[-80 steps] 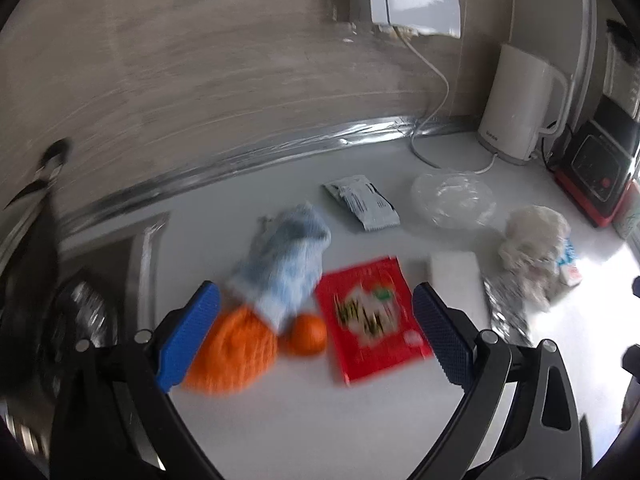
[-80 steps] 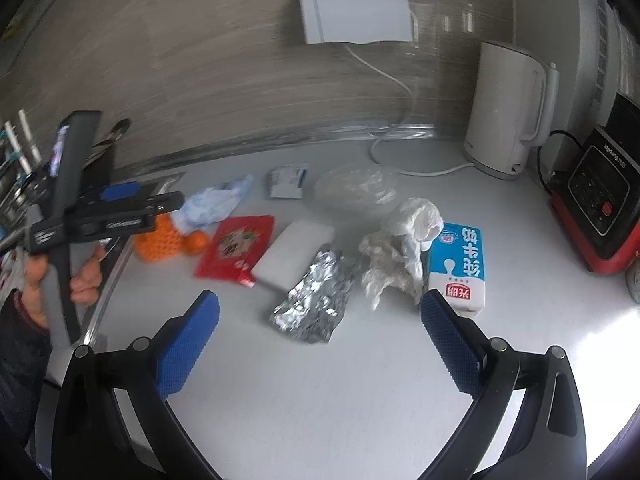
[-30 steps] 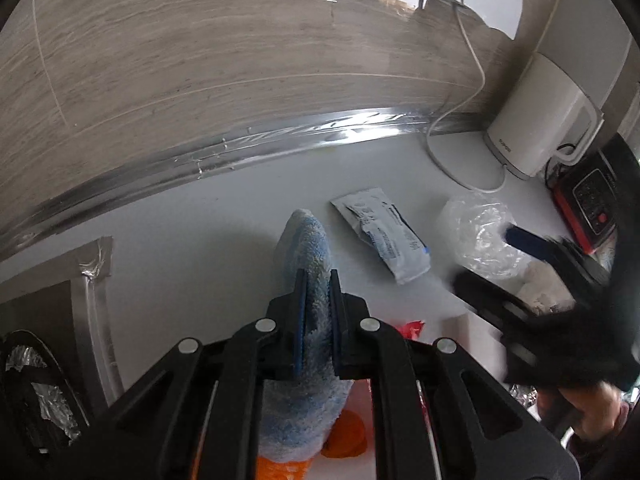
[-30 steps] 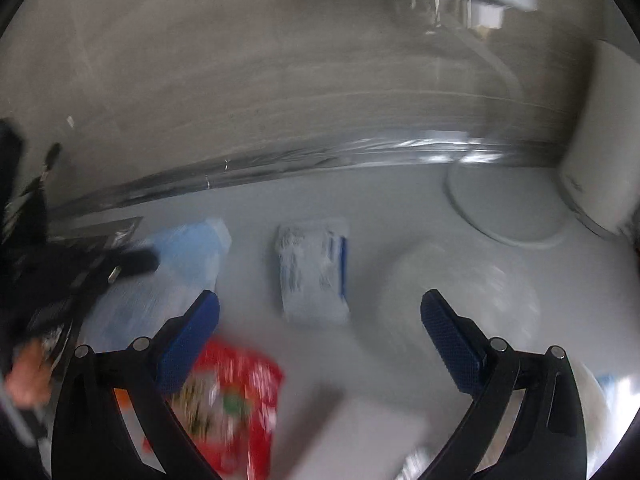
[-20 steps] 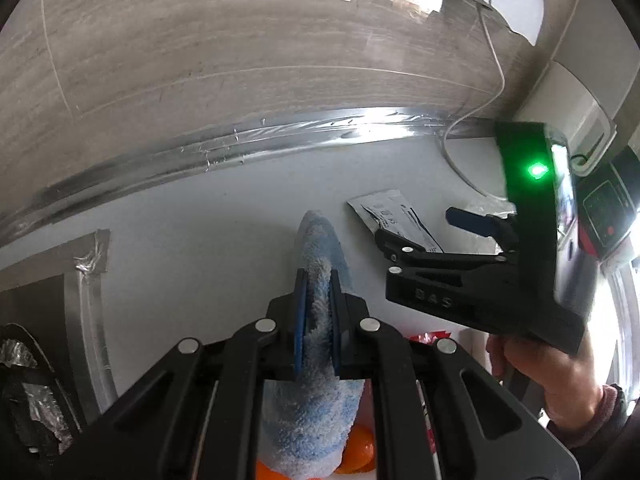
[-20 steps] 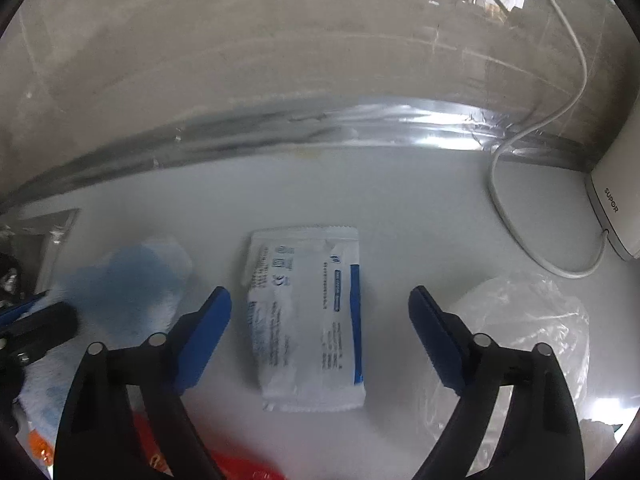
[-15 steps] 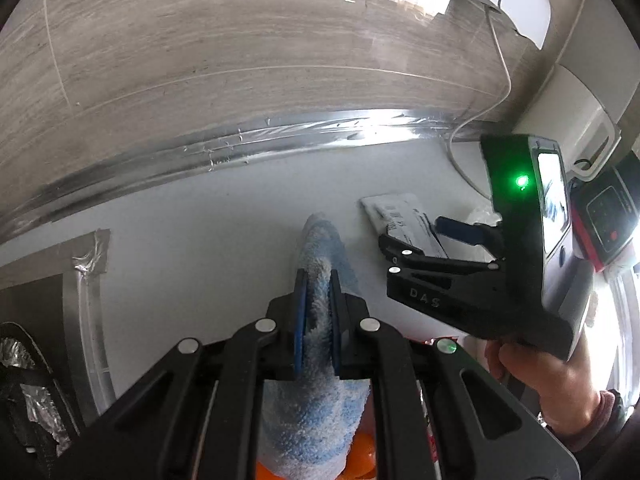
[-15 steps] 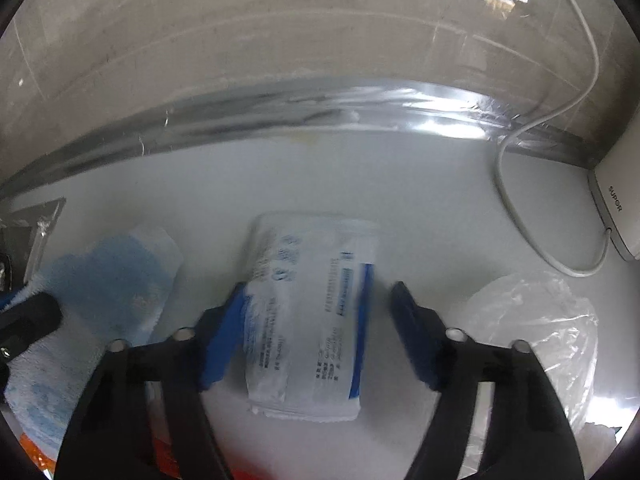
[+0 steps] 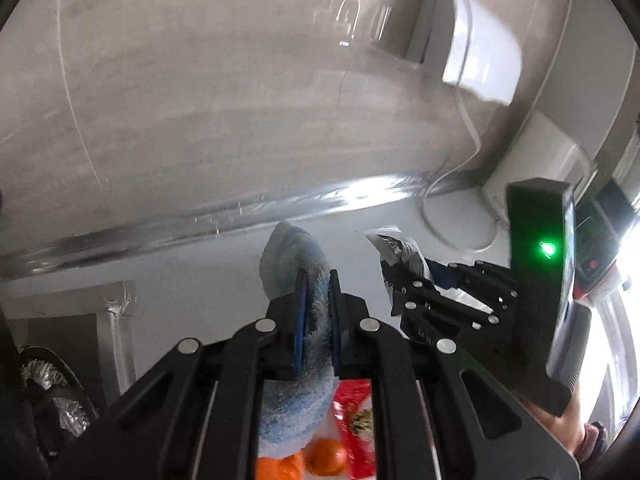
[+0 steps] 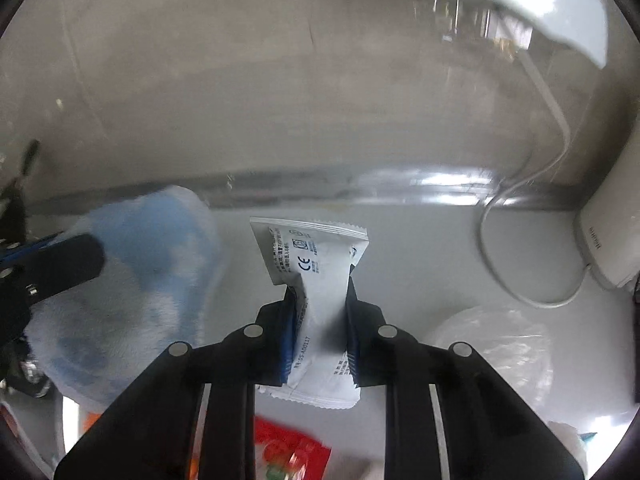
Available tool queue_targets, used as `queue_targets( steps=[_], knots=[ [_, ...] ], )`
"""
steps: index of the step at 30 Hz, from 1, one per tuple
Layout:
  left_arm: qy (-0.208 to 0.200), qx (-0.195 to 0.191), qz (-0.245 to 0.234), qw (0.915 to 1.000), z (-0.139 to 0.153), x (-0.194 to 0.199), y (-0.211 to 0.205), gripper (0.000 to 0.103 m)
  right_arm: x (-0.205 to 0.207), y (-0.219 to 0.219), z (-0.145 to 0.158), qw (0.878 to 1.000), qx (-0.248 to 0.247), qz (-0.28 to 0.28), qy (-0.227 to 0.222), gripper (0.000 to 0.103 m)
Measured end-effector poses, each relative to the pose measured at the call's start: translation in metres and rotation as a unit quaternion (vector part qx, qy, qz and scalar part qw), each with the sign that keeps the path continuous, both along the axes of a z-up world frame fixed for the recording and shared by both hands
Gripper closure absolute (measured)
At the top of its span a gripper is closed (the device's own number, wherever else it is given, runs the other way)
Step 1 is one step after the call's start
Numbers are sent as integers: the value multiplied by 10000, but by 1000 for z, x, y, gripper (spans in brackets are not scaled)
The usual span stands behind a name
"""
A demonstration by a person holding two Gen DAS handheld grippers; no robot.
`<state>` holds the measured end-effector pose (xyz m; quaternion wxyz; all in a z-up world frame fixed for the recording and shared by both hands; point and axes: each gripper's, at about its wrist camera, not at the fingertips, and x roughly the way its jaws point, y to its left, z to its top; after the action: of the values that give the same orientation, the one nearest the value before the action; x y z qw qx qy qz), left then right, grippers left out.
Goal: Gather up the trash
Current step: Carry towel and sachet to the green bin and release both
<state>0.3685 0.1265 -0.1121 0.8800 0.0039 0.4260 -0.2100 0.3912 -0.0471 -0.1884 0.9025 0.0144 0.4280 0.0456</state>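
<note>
My left gripper (image 9: 316,280) is shut on a fuzzy blue and white cloth (image 9: 294,254) and holds it above the white counter (image 9: 192,276). The cloth also shows at the left of the right wrist view (image 10: 132,272). My right gripper (image 10: 320,288) is shut on a white printed packet (image 10: 316,264), pinched in its middle and lifted off the counter. The packet shows in the left wrist view (image 9: 396,244) at the right gripper's tip. A red snack wrapper (image 9: 358,420) and orange fruit (image 9: 324,454) lie below the cloth.
A sink (image 9: 60,344) with foil scraps is at the left. A clear plastic bag (image 10: 492,344), a white kettle (image 10: 608,240) with its cord (image 10: 516,284) and a red appliance (image 9: 596,264) stand at the right. The tiled wall (image 9: 200,100) is close behind.
My right gripper has closed on the white packet and lifted it off the counter. My left gripper, still shut on the cloth, has risen and tilted up toward the wall.
</note>
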Motion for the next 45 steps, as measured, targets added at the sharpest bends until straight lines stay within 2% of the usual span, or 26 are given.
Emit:
queue_targets(
  steps=[5, 10, 18, 25, 29, 31, 37, 45],
  knots=[
    [-118, -37, -24, 9999, 28, -29, -5, 94, -35, -7, 38, 9995, 74, 66, -306, 82],
    [-123, 59, 17, 9999, 52, -87, -19, 94, -97, -29, 67, 9982, 260, 50, -531, 82],
    [63, 155, 8, 9999, 54, -203, -45, 94, -235, -67, 82, 9980, 325, 79, -545, 82],
    [384, -15, -217, 9990, 37, -322, -71, 94, -369, -102, 73, 9990, 257, 162, -338, 82],
    [531, 85, -384, 9978, 17, -385, -88, 94, -425, -118, 61, 9989, 376, 189, -210, 82],
    [637, 125, -448, 9969, 5, -403, -94, 94, -450, -124, 55, 9988, 408, 234, -152, 82],
    [952, 379, -461, 9937, -44, -453, -111, 94, -497, -135, 31, 9983, 476, 325, 66, 81],
    [1148, 621, -403, 9906, -73, -472, -119, 94, -516, -137, 15, 9975, 447, 509, 188, 81]
  ],
)
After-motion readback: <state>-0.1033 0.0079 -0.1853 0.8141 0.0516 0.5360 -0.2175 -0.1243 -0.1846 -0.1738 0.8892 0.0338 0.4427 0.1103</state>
